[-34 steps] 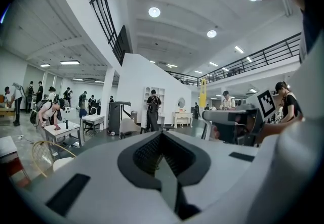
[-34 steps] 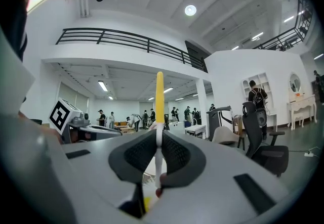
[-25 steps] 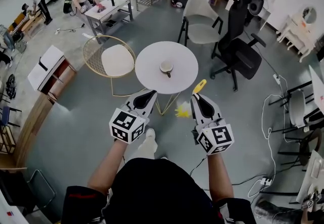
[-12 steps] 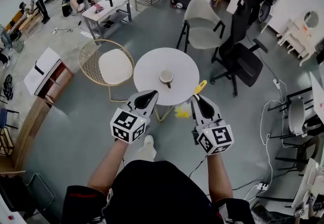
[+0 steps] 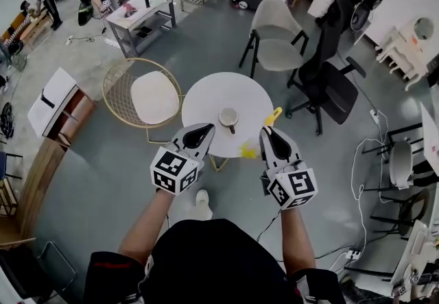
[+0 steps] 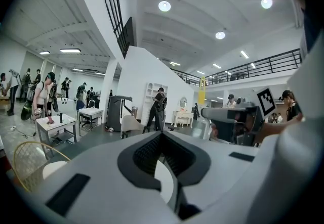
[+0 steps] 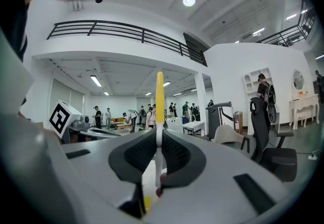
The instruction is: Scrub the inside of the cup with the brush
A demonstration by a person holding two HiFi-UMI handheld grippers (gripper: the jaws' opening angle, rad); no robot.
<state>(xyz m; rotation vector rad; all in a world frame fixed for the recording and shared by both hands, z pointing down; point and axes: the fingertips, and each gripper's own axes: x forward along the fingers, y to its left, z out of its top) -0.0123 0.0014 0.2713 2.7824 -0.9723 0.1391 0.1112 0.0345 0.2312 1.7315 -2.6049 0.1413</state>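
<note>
- Tabletop [image 5: 206, 93]: round and white, lying at 12 o'clock from my two tools in the head view. It carries only the cup.
- Wire chair [image 5: 147, 93]: gold frame with a white seat pad, standing just beside the tabletop at its 9 o'clock.
- Left tool [image 5: 204, 130]: I hold it near the tabletop's 7 o'clock edge. In the left gripper view the left tool [image 6: 161, 136] has its dark pads pressed together, with nothing between them.
- Right tool [image 5: 267, 132]: I hold it near the tabletop's 5 o'clock edge. In the right gripper view the right tool [image 7: 158, 139] is pinching the brush by its thin white shaft.
- Brush [image 5: 272, 117]: the yellow handle [image 7: 159, 96] projects past the pads toward 12 o'clock, and a yellow tuft shows below the tool at its 8 o'clock.
- Cup [image 5: 228, 117]: pale, upright, mouth up, near the middle of the tabletop. It is apart from both tools and from the brush.
</note>
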